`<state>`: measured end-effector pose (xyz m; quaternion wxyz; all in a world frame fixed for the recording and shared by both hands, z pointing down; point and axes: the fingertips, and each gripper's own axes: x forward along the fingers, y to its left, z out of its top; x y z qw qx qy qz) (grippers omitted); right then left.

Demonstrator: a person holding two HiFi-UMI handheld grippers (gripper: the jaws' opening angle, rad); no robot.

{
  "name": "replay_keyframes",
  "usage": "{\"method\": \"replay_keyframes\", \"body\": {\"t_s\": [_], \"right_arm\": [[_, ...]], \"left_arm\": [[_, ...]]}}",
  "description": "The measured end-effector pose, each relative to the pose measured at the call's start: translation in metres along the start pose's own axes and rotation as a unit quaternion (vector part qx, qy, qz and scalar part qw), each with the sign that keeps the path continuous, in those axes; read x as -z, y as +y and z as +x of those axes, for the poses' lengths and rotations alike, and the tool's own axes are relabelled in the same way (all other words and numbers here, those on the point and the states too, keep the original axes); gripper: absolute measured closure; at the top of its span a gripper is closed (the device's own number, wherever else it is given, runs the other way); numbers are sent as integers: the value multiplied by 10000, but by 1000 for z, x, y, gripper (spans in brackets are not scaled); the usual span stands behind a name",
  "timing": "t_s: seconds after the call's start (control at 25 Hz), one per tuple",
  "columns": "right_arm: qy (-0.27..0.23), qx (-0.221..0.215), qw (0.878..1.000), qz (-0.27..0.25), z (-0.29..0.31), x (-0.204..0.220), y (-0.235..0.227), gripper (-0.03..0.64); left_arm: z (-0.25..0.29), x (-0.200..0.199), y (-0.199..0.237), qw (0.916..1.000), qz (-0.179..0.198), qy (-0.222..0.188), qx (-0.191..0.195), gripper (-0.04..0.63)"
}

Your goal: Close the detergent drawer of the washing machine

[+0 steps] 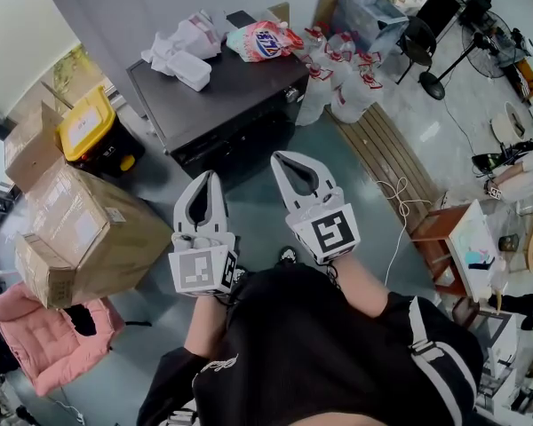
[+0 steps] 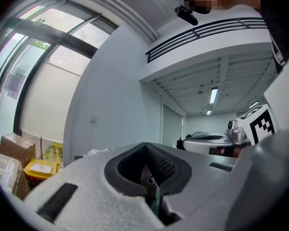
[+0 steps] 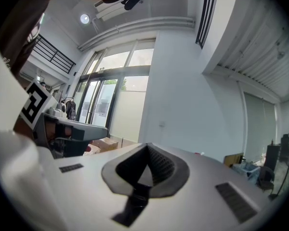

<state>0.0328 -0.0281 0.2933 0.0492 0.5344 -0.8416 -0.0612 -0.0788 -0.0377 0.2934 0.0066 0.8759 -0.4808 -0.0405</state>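
Washing machine (image 1: 218, 91), broad front facing person (image 1: 320, 353)

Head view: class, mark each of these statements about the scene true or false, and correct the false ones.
1. The left gripper and the right gripper are both shut and empty. True.
2. A colourful bag lies on the dark machine. True.
3. The pink cushion lies on the machine. False: it is down at the lower left, away from the machine.
4. The yellow-lidded box stands right of the machine. False: it stands to its left, by the cardboard boxes.
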Motion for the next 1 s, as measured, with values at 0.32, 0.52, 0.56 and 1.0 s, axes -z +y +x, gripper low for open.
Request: {"method": "replay_keyframes", "body": {"t_s": [0.32, 0.52, 0.56, 1.0], "right_arm": [[9, 46, 10000, -37, -1, -1, -2, 612], [52, 69, 10000, 10, -1, 0, -3, 612], [51, 72, 10000, 2, -1, 0, -3, 612], [68, 104, 9999, 6, 1, 2, -3, 612]], "left_arm": [[0, 0, 0, 10000, -24, 14, 22, 589], [0, 2, 0, 10000, -39, 31, 20, 589], [0, 2, 0, 10000, -42, 30, 18, 589], [2, 3, 2, 10000, -75, 18, 38, 589]]}}
